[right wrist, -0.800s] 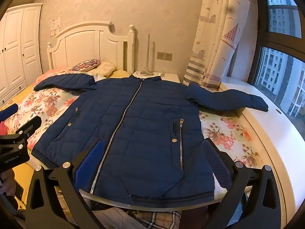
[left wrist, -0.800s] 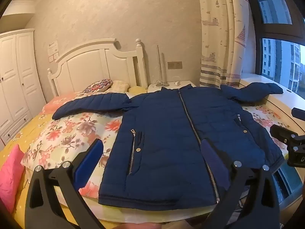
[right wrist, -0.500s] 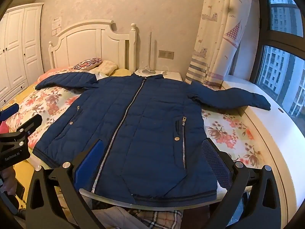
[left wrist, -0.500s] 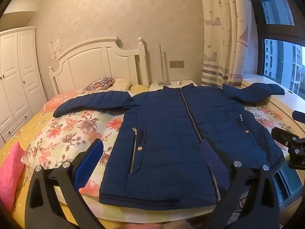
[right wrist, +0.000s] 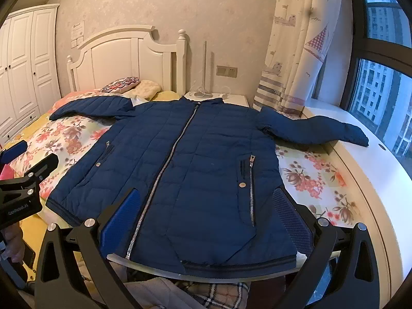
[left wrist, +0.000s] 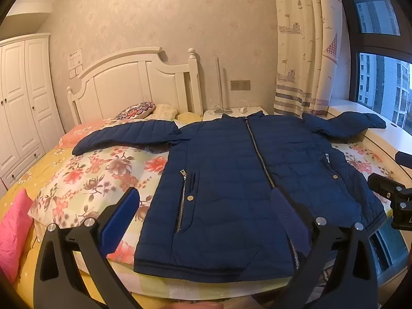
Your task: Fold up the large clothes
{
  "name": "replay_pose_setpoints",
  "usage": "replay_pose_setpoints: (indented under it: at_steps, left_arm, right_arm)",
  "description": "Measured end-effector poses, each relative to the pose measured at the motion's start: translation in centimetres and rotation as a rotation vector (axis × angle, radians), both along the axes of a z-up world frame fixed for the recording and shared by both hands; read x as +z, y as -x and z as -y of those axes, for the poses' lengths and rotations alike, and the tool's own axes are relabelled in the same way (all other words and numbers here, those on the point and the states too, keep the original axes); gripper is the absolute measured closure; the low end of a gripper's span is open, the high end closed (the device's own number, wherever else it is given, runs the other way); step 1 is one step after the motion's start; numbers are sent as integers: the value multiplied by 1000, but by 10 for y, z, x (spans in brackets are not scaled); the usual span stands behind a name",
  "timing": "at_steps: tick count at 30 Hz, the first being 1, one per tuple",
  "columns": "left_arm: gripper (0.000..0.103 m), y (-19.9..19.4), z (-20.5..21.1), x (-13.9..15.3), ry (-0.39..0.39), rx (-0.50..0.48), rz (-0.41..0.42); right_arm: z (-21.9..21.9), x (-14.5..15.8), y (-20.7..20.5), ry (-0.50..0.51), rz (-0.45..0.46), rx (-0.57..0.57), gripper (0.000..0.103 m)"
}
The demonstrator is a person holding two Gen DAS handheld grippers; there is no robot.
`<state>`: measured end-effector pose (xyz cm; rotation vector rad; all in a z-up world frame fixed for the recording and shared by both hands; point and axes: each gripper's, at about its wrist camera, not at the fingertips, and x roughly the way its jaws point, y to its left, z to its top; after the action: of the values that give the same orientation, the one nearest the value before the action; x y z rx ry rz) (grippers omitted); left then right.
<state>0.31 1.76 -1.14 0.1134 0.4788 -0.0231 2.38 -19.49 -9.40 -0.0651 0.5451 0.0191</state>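
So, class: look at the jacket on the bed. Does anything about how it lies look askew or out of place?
Mostly tidy: the navy jacket lies flat, zipped, sleeves spread. One oddity: its right-hand sleeve runs off the bed onto the white window ledge, and its hem overhangs the near bed edge.

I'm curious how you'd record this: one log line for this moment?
phase: pre-fold | jacket: flat on bed, zipped, sleeves spread | left gripper: open, empty | right gripper: open, empty
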Motion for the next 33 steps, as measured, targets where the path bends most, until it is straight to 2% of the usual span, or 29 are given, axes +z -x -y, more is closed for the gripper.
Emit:
replay_pose_setpoints:
  at_steps: [33]
  left_arm:
    - [2, 1, 6, 0, -1, 5, -18]
  right_arm:
    - [-1, -5, -2, -14, -13, 0, 4]
